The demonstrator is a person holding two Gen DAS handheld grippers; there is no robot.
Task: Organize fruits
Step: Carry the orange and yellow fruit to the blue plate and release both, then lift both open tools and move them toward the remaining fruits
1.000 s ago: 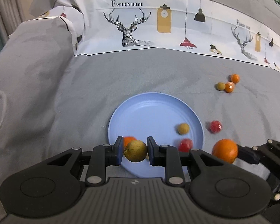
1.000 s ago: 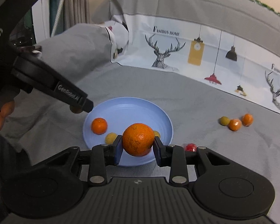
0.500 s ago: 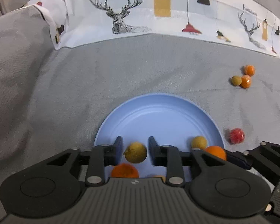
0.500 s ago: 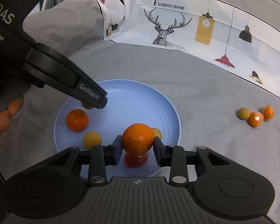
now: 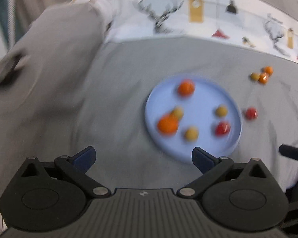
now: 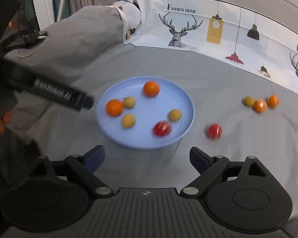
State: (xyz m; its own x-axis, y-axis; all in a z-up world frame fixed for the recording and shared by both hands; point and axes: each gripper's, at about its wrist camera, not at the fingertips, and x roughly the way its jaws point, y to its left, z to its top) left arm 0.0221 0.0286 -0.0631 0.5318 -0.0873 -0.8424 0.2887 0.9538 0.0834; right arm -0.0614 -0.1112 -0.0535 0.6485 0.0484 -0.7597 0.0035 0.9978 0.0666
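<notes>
A light blue plate [image 6: 180, 99] [image 5: 204, 99] lies on the grey cloth. It holds two oranges [image 6: 151, 88] [image 6: 114, 107], three yellow-green fruits [image 6: 128, 120] and a red fruit [image 6: 162, 128]. On the cloth to the right lie a red fruit [image 6: 214, 130] [image 5: 251, 113] and a cluster of a yellow-green fruit [image 6: 248, 101] and two small oranges [image 6: 260, 105]. My left gripper [image 5: 144, 157] is open and empty, short of the plate. My right gripper [image 6: 147, 156] is open and empty, just before the plate's near rim. The left view is blurred.
A printed sheet with deer and lamps [image 6: 208, 29] hangs along the back. A grey covered bulge [image 6: 69, 45] rises at the back left. The left gripper's black finger [image 6: 55, 95] reaches in left of the plate.
Both grippers have opened and pulled back from the plate. The yellow-green fruit and the big orange that they held now lie in the plate.
</notes>
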